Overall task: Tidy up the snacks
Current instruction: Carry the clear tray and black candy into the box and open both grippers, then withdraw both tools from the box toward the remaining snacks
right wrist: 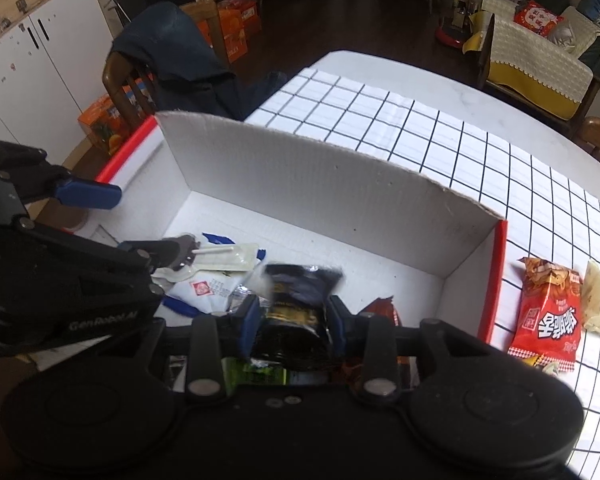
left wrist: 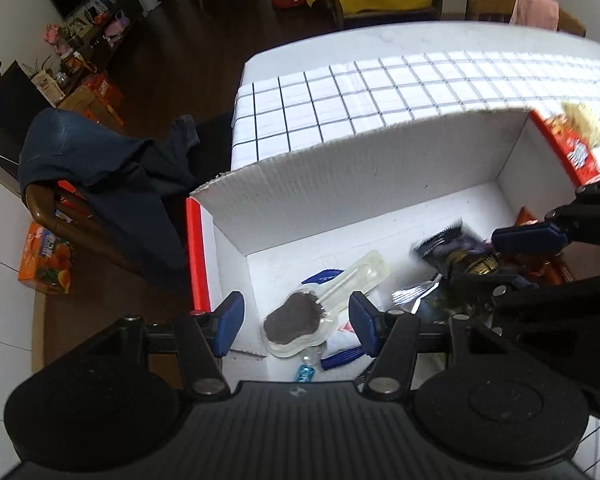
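Note:
A white cardboard box (left wrist: 360,148) (right wrist: 320,148) with red outer sides stands on the checked tablecloth. My right gripper (right wrist: 294,320) (left wrist: 480,258) is shut on a dark packet with gold print (right wrist: 296,300) (left wrist: 456,252) and holds it low inside the box. My left gripper (left wrist: 296,322) (right wrist: 120,220) hangs open over the box's left end. A chocolate paw lollipop (left wrist: 296,316) (right wrist: 220,254) in clear wrap lies on the floor between the pads, untouched. A white-and-blue packet (right wrist: 208,292) (left wrist: 340,344) and an orange packet (right wrist: 384,308) (left wrist: 540,268) also lie in the box.
Right of the box, on the tablecloth (right wrist: 460,152), lie a red snack packet (right wrist: 548,312) (left wrist: 576,152) and a pale wrapped snack (right wrist: 598,300). A wooden chair draped with a dark blue garment (left wrist: 100,160) (right wrist: 172,52) stands at the table's left end, near an orange carton (left wrist: 46,264).

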